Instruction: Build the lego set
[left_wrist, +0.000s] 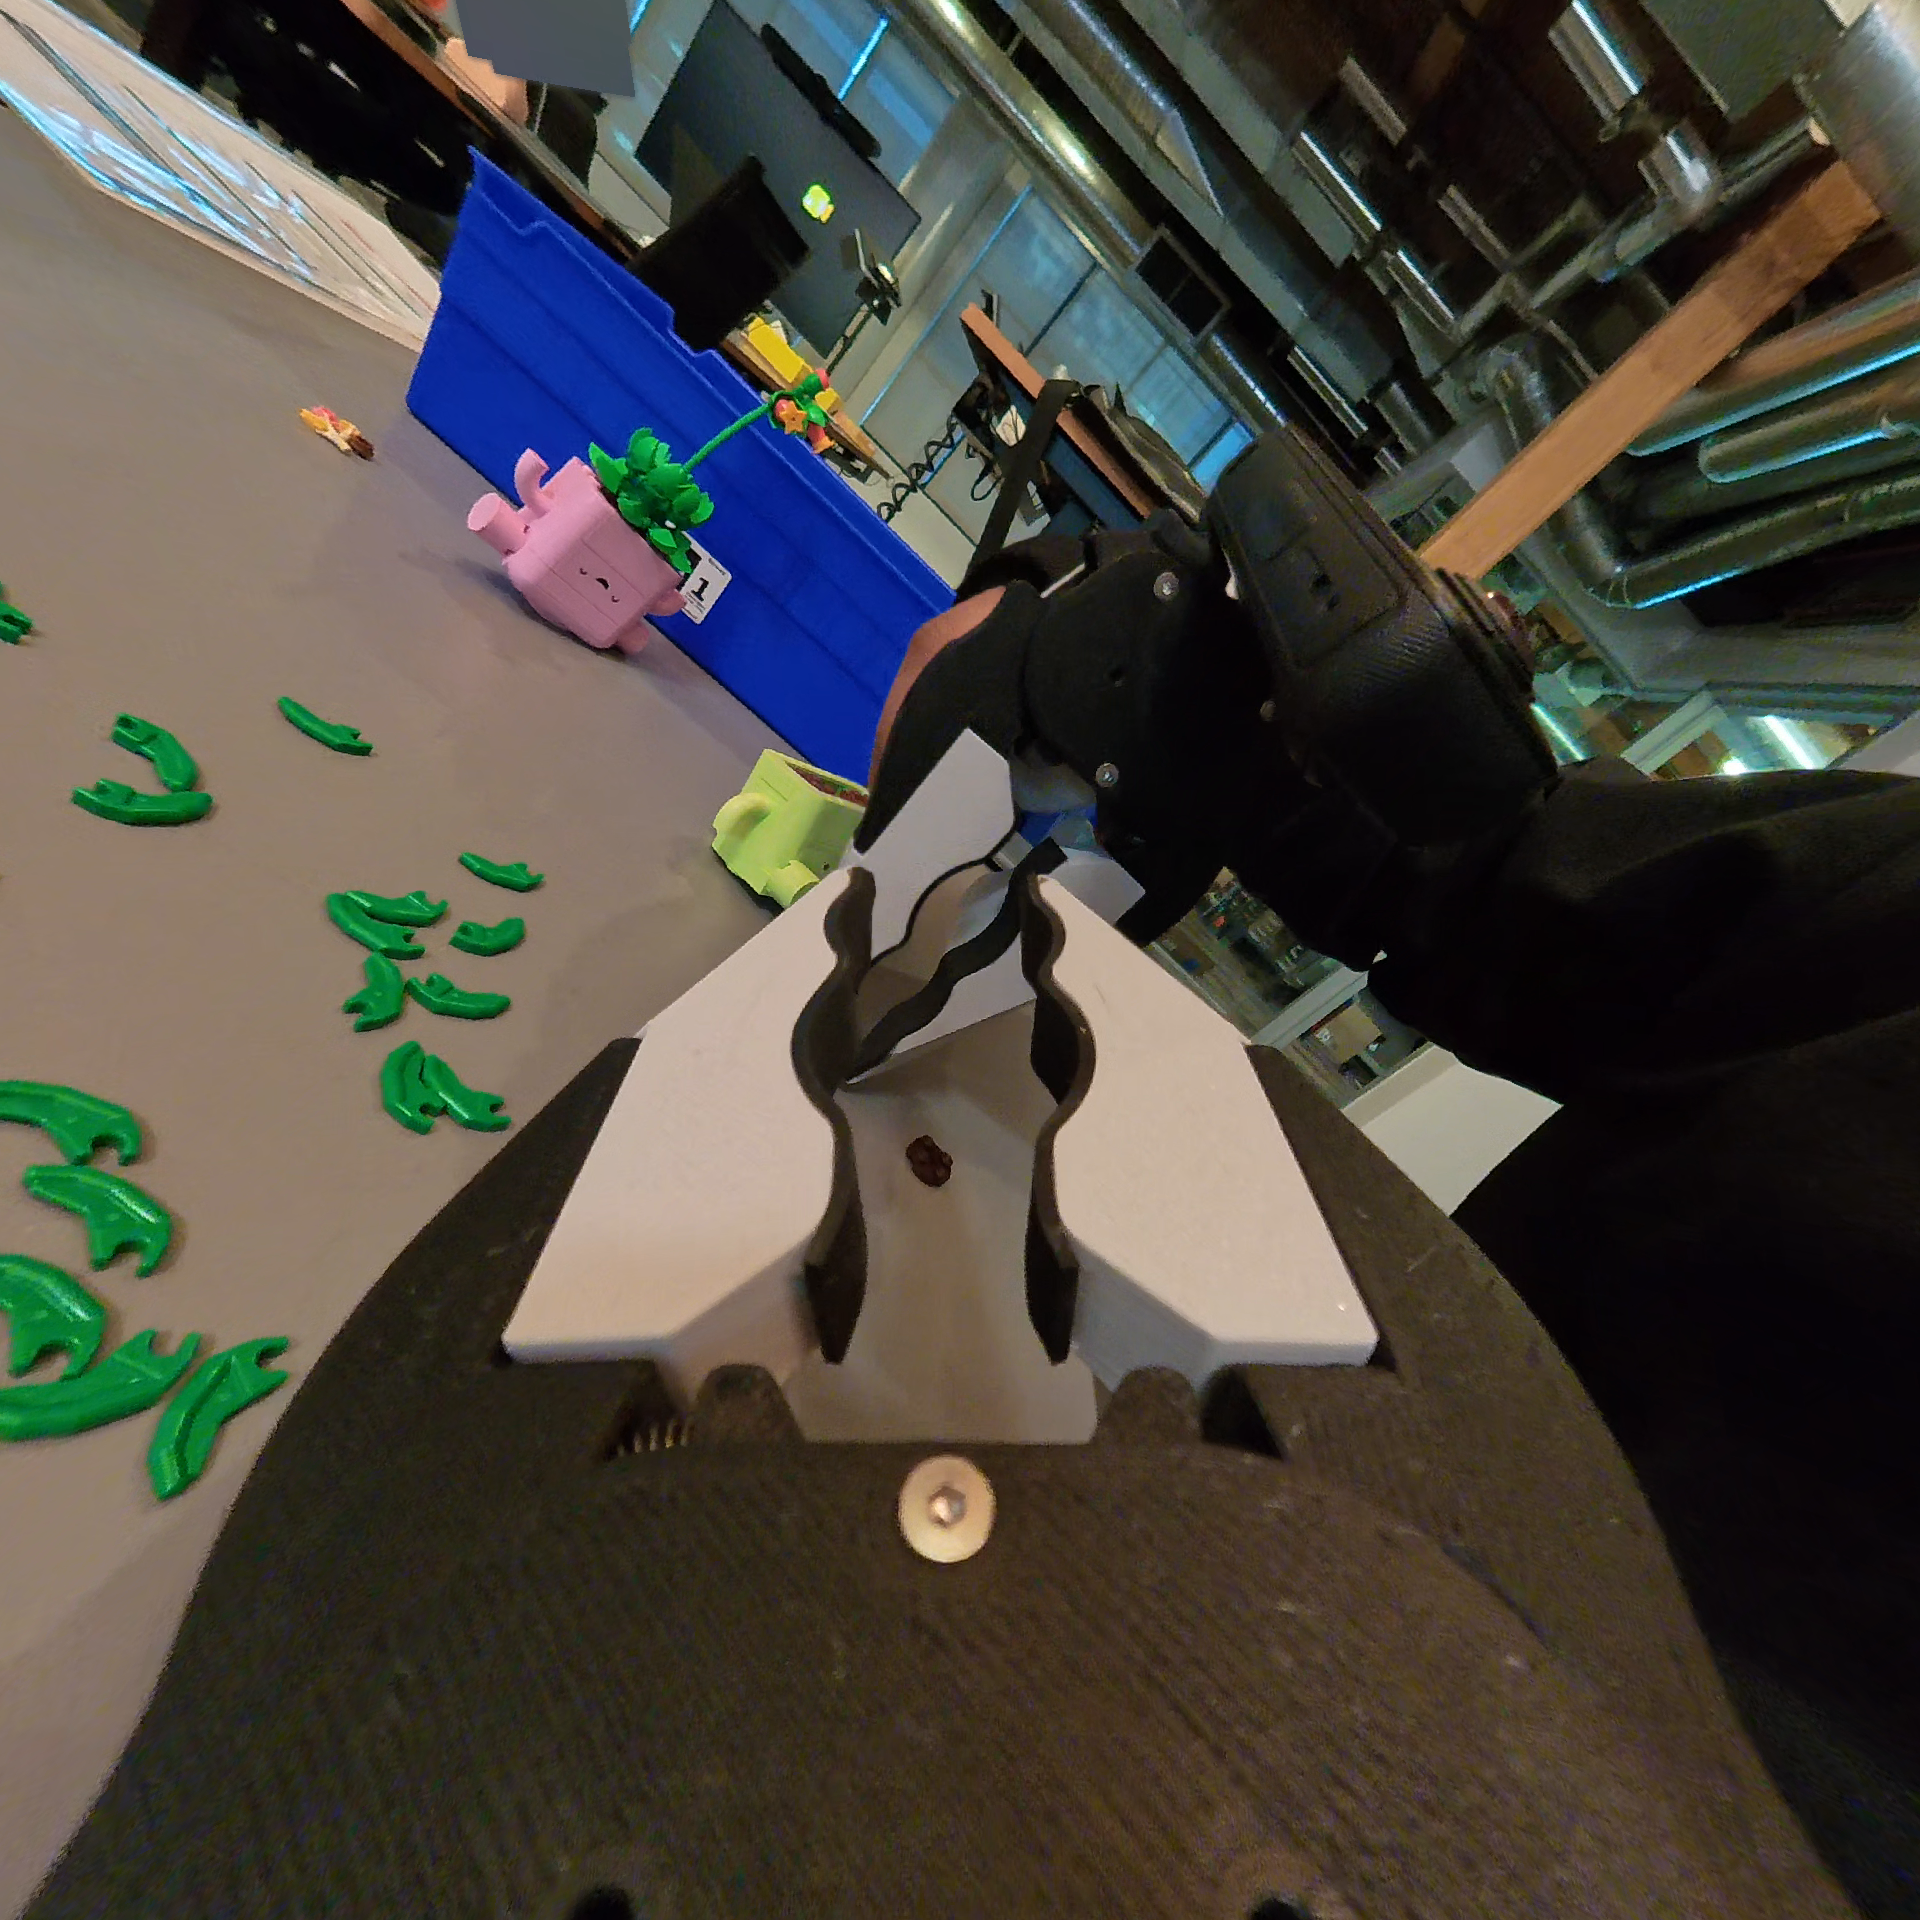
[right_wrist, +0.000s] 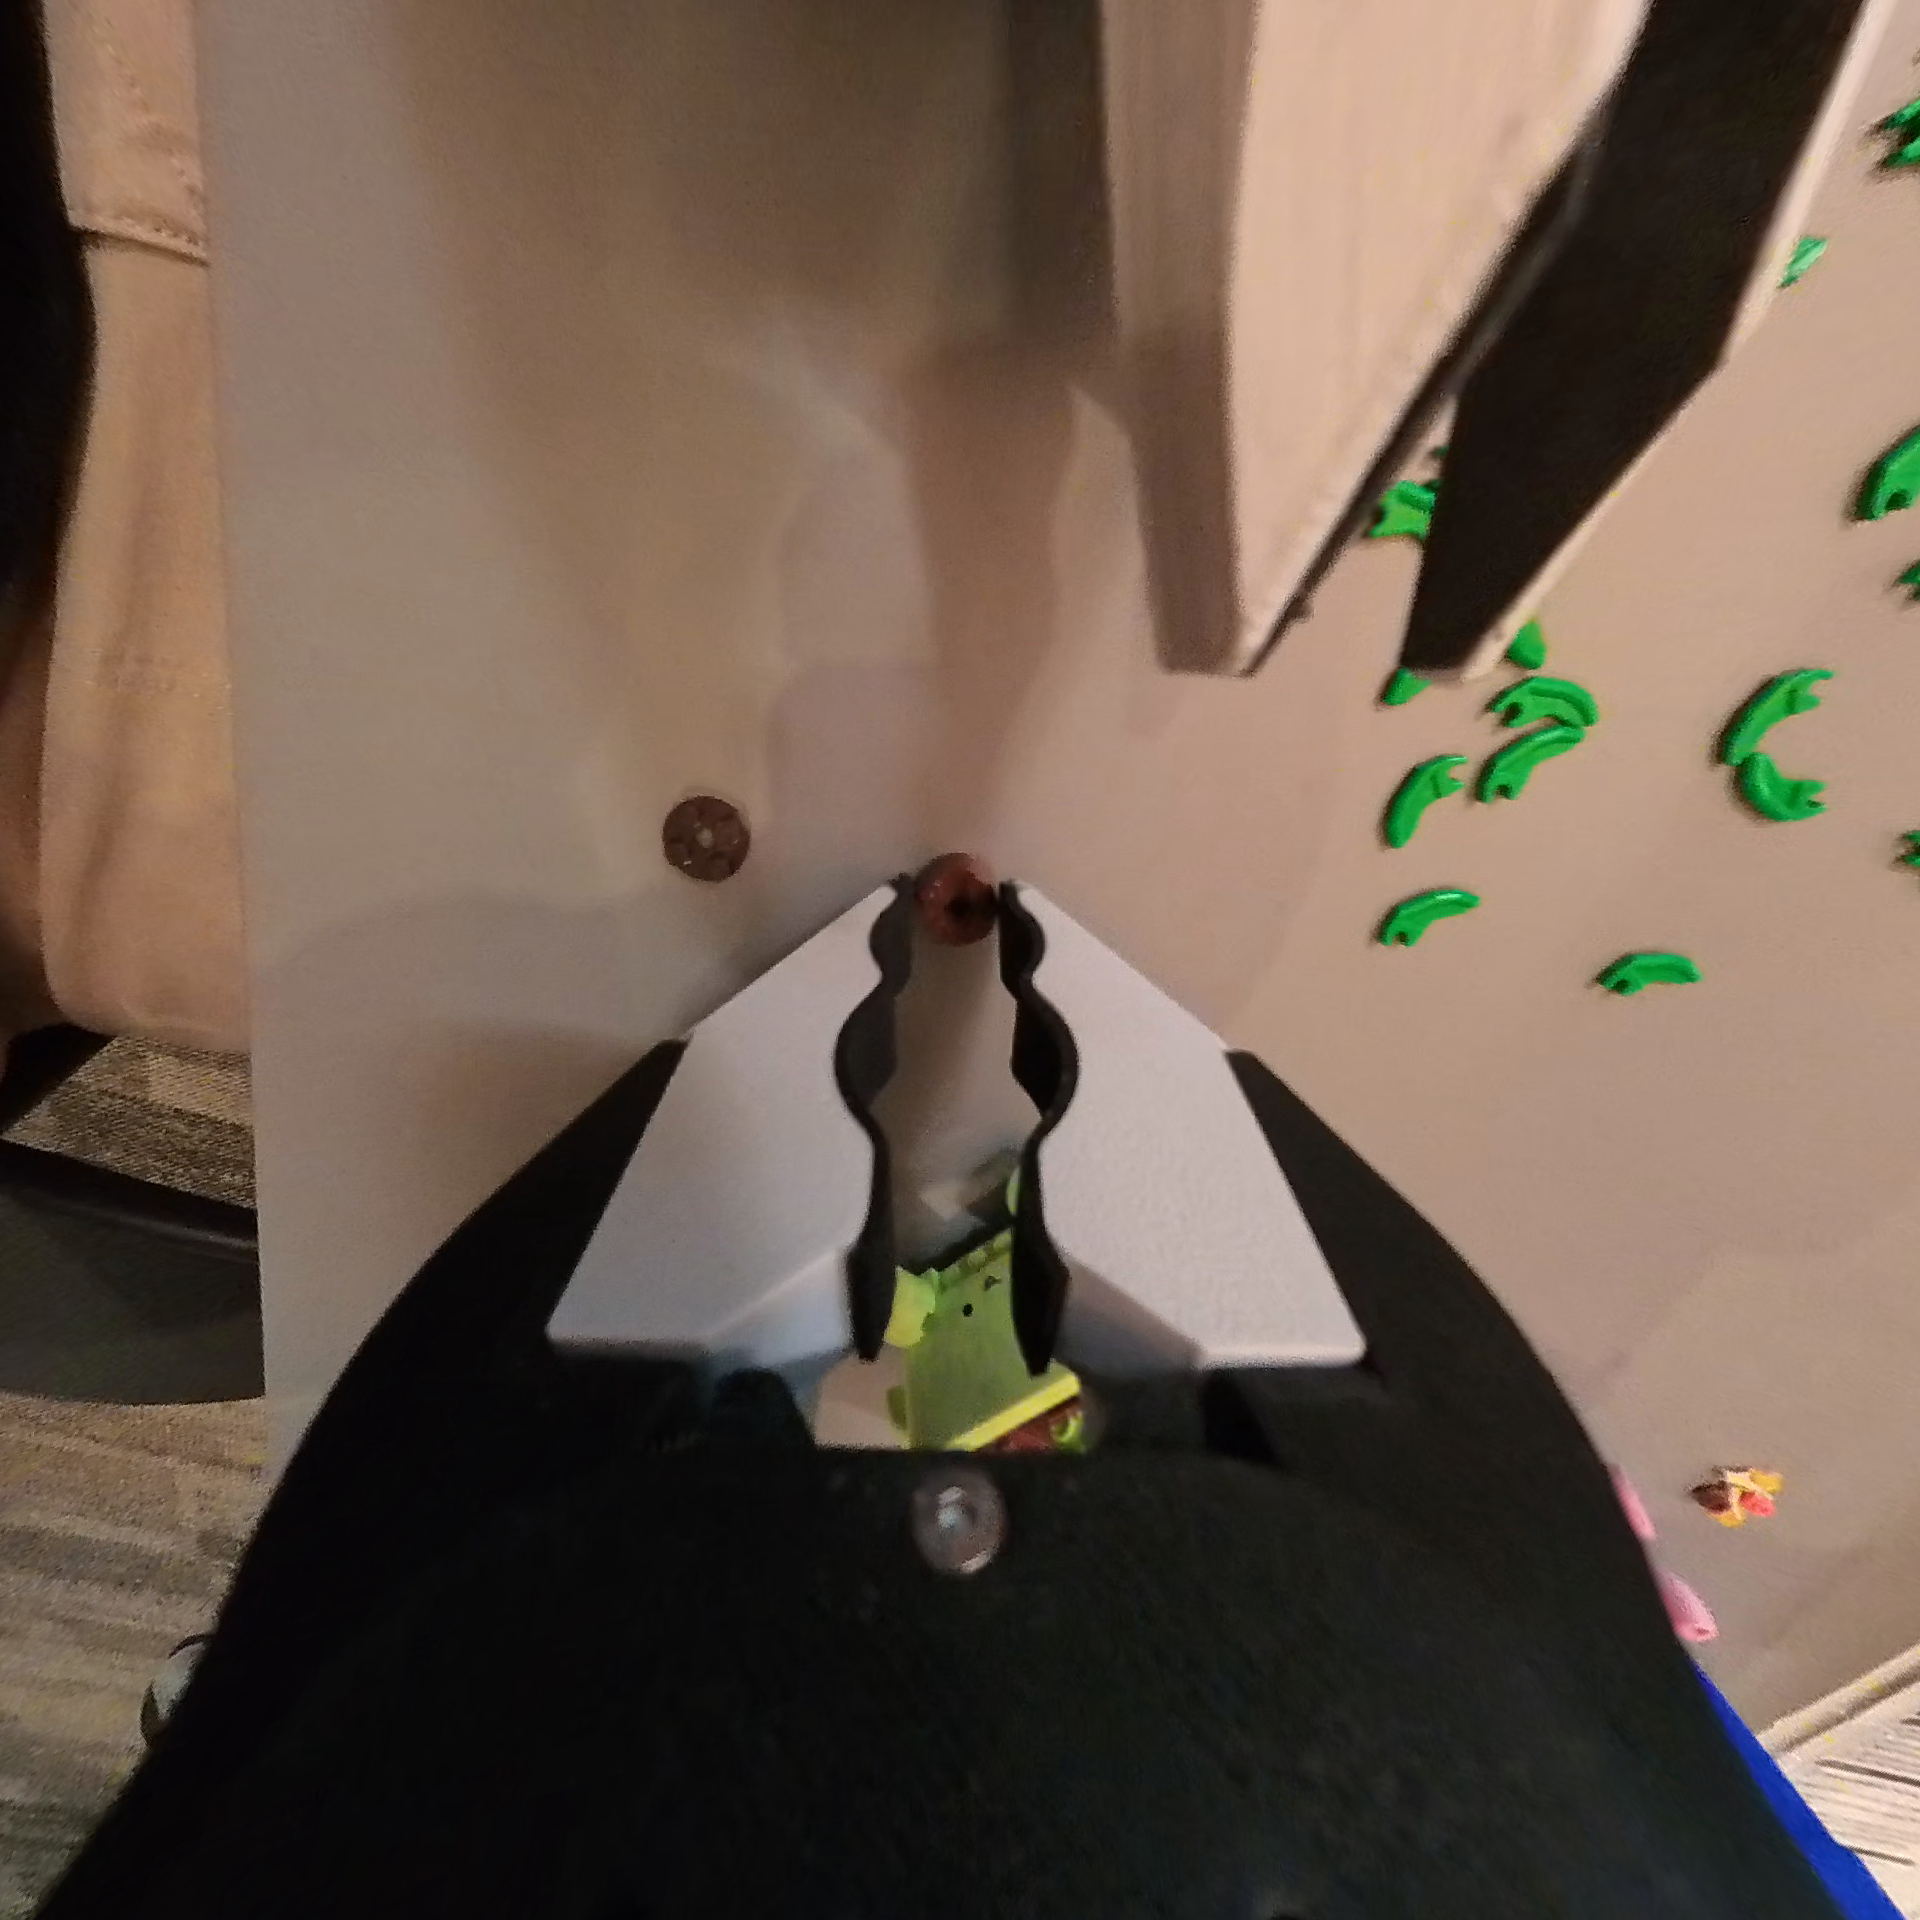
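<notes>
Pinching a tiny brown stud (right_wrist: 954, 900) at its tips, the right claw (right_wrist: 951, 904) holds it up close, probably for fitting into the lime pot (left_wrist: 795, 823) on the tabletop (left_wrist: 582, 717). Left claw (left_wrist: 940, 914) hangs narrowly apart, empty. Green leaves (left_wrist: 431, 1091) lie scattered; the pink pot (left_wrist: 582, 566) looks finished.

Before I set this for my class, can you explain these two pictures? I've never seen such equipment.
There is no robot. A person holds a two-finger hand-held gripper in each hand. Each picture comes from a camera on one gripper, looking forward along its fingers. The left hand-held gripper is open. The right hand-held gripper pinches a small brown round piece. On the grey table are scattered green leaf pieces, a pink pot figure with a plant, a lime pot figure and a blue bin.
</notes>
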